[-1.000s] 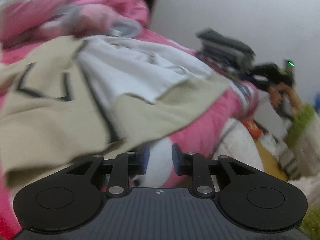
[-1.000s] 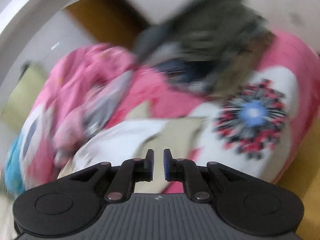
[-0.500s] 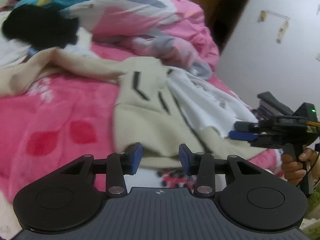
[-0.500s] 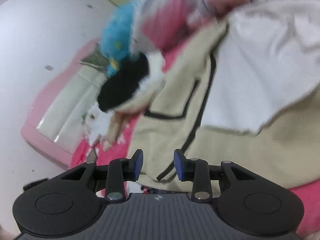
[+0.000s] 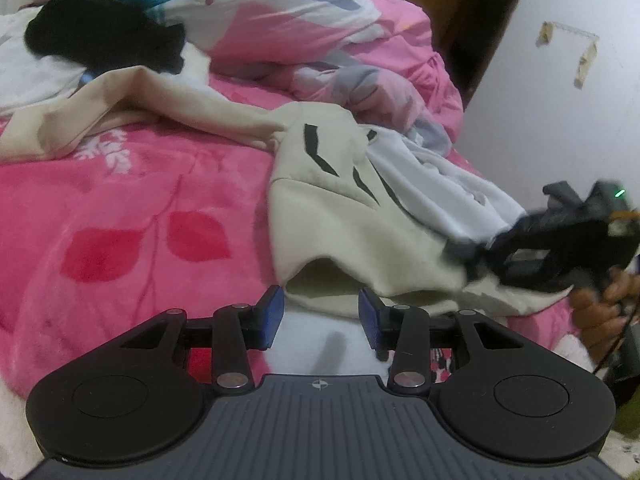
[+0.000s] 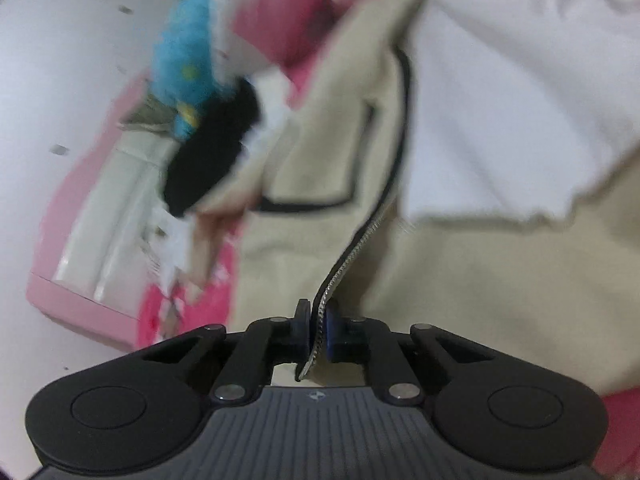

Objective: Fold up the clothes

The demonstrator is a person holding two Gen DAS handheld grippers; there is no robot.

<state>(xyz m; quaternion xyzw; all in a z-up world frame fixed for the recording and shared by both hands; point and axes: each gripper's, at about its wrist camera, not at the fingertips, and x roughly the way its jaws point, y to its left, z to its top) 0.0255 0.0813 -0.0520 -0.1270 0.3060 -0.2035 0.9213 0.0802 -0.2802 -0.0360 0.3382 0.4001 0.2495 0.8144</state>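
Right gripper [image 6: 318,330] newly clamped on jacket [image 6: 460,280] zipper edge; left gripper [image 5: 320,318] spread apart, seemingly just short of hem.

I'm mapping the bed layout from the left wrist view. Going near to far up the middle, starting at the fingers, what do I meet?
Open left hand-held gripper → hem of the cream jacket → pink and grey crumpled quilt → brown door.
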